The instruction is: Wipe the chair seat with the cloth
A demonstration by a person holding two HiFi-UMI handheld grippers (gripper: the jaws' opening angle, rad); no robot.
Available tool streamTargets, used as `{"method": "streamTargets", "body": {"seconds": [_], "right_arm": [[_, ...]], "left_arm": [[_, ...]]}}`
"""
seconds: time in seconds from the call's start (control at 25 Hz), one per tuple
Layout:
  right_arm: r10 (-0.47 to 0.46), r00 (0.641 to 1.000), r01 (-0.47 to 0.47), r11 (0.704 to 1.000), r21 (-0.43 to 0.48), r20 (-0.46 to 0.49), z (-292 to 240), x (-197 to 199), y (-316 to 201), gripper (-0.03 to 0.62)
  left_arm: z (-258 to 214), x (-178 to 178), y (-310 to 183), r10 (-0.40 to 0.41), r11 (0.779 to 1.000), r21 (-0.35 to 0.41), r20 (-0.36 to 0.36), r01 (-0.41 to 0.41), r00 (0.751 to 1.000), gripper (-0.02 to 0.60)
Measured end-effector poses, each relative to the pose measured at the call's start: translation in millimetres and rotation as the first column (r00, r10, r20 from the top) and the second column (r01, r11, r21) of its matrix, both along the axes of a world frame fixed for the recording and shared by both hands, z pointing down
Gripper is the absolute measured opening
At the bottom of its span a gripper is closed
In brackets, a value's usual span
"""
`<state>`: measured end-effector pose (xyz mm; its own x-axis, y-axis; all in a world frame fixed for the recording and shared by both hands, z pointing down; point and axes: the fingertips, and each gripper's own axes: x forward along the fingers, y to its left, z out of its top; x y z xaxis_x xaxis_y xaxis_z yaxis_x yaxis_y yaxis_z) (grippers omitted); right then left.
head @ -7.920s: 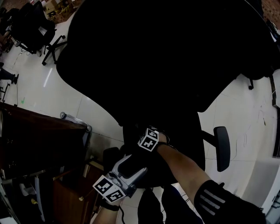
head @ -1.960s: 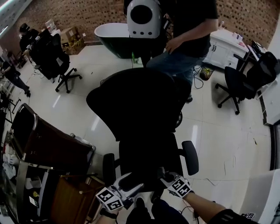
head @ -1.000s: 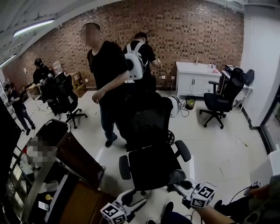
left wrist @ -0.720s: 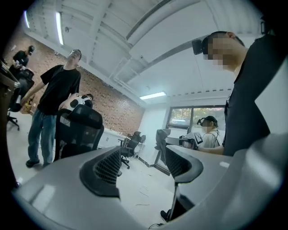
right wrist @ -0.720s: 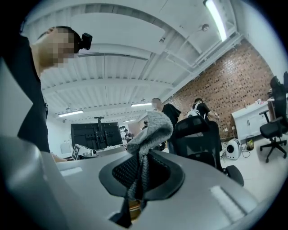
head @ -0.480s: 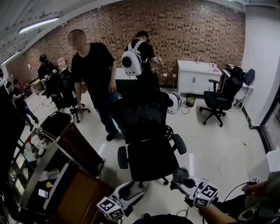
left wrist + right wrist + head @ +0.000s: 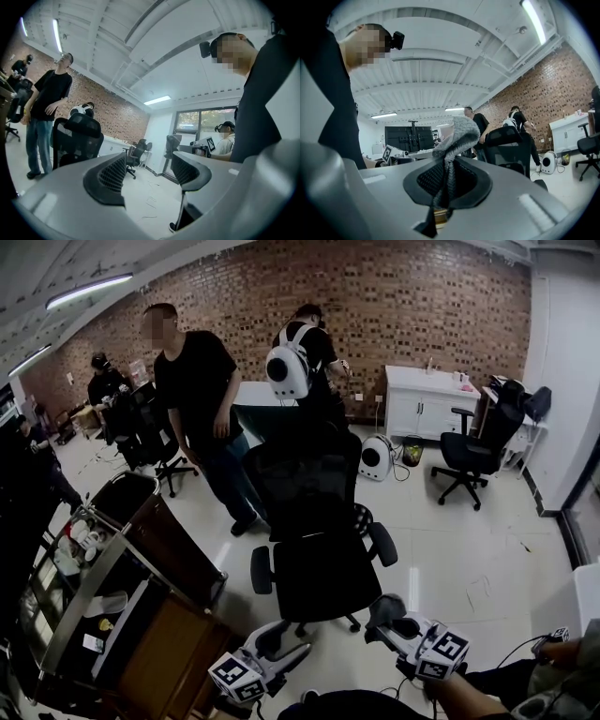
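Note:
The black mesh office chair [image 7: 319, 521] stands mid-floor, with its seat [image 7: 323, 576] facing me and nothing on it. My left gripper [image 7: 292, 641] hovers low in the head view, short of the seat's front edge. It is open, and its two dark pads [image 7: 111, 176] stand wide apart with only floor between them. My right gripper [image 7: 384, 622] hangs right of the seat's front, apart from it, shut on a grey knitted cloth [image 7: 457, 135]. The cloth bunches up above the closed jaws and is visible as a grey lump [image 7: 383, 609]. The chair [image 7: 509, 149] also appears behind the cloth.
A person in a black T-shirt [image 7: 200, 395] stands left of the chair, and another with a white backpack [image 7: 298, 360] stands behind it. A dark cart [image 7: 141, 545] sits close on my left. A white cabinet [image 7: 427, 397] and a second black chair [image 7: 475, 451] are at the far right.
The view has lifted from the chair seat to the whole room. Both grippers have drawn back from the seat. The person in black has stepped left of the chair.

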<state>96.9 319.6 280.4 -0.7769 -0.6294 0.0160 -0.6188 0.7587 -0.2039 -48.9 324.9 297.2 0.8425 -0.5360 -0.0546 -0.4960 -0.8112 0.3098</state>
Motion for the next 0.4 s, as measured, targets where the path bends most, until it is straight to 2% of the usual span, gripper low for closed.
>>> {"method": "streamTargets", "body": {"seconds": [0.4], "right_arm": [[-0.004, 1.000, 0.004, 1.000, 0.013, 0.005, 1.6, 3.7, -0.1, 0.028]], "left_arm": [[0.7, 1.9, -0.2, 0.003, 1.000, 0.014, 0.002, -0.003, 1.000, 0.330]]}}
